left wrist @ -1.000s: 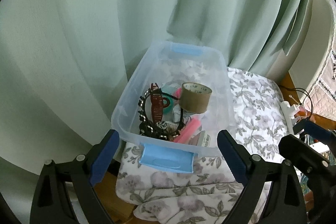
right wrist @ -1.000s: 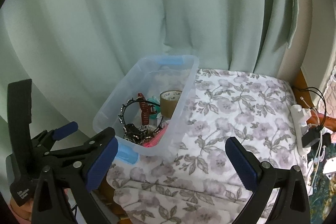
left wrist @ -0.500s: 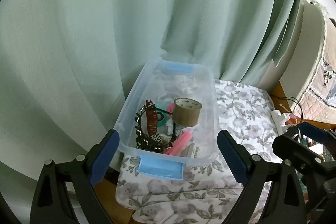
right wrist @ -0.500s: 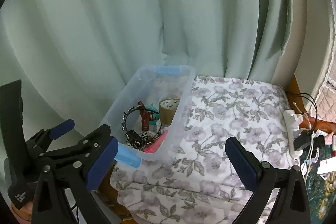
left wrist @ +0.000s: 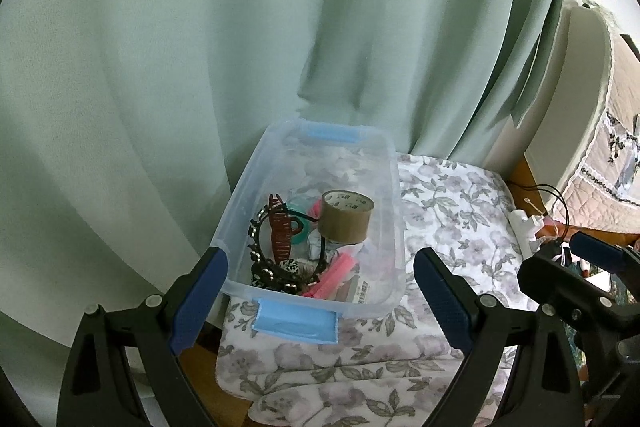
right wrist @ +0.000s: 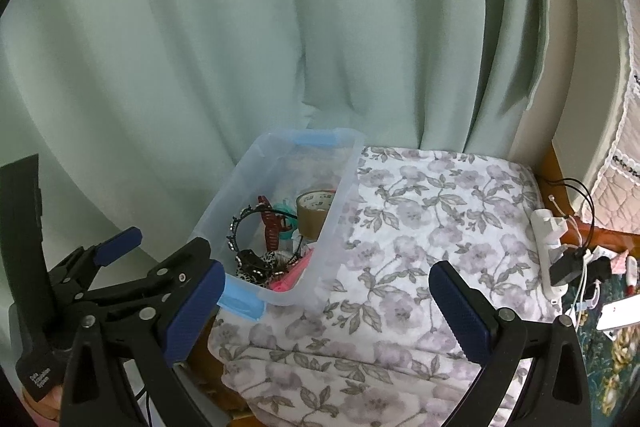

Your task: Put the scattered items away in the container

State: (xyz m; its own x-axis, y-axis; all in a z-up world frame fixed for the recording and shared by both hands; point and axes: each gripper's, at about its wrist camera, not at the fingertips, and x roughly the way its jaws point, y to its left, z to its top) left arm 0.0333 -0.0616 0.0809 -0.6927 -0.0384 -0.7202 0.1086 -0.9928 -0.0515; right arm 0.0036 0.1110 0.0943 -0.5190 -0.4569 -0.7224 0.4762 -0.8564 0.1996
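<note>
Since the earlier frames we've pulled both grippers back and up, so the clear plastic storage bin with light-blue handles looks smaller and sits lower in both views, with a lot more of the pale green curtain showing above it. Bin itself hasn't budged: it's on the left side of the white floral-print blanket, right against the curtain.

Everything's already inside the bin. We can see the roll of brown packing tape standing on top of the pile, the reddish-brown hair claw clip next to it, the black beaded headband curving around the clip, and some pink sticks toward the near wall. Same layout as a second ago, nothing shifted.

Our left gripper has its blue-padded fingers spread wide, holding nothing, framing the near end of the bin without touching it. Our right gripper is the same deal, fingers wide apart and empty, hanging over the blanket's front edge just right of the bin. A white power strip with plugs sits at the far right edge.
</note>
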